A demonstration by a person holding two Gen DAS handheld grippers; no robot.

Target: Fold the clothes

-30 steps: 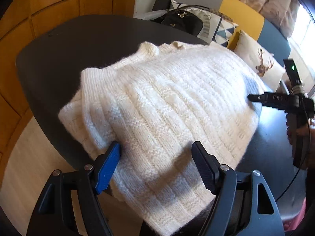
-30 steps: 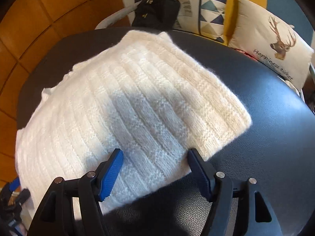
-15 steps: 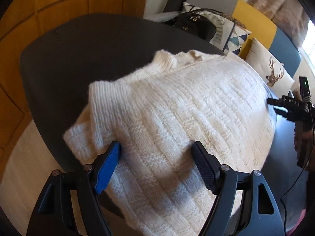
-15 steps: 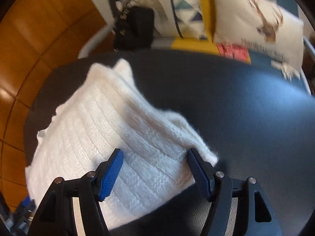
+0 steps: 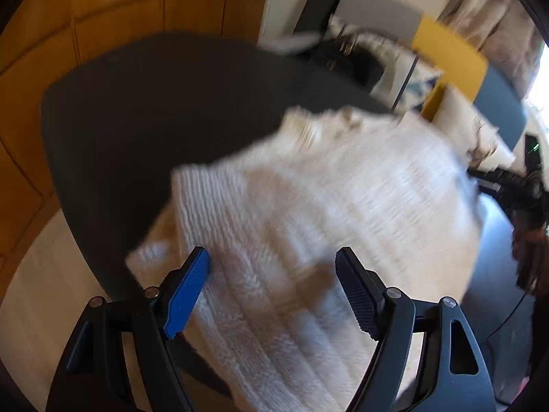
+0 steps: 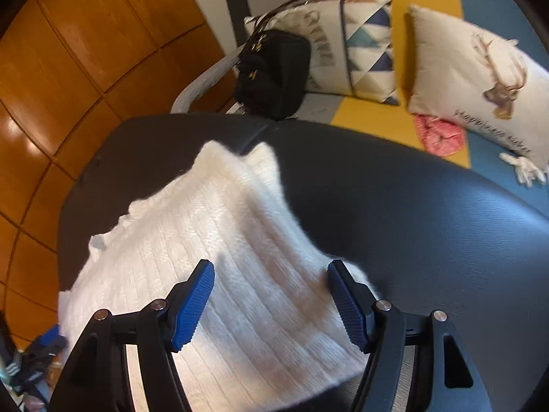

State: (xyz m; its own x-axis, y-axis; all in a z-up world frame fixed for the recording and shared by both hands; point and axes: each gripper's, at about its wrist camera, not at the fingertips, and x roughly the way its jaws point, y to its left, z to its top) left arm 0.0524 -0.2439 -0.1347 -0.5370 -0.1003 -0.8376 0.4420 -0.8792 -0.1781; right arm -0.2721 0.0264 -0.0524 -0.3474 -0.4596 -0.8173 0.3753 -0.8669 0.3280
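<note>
My left gripper (image 5: 272, 286): jaws wide, gripping nothing, over sweater's (image 5: 326, 226) near edge | my right gripper (image 6: 271, 304): jaws wide, empty, above sweater's right edge | table (image 6: 411, 226): dark

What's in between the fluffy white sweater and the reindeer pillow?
Mostly bare dark table. In the right wrist view, nothing sits between the white sweater and the reindeer pillow except a pink cloth by the pillow.

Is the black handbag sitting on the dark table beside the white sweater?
No, the black handbag sits on the sofa behind the table.
</note>
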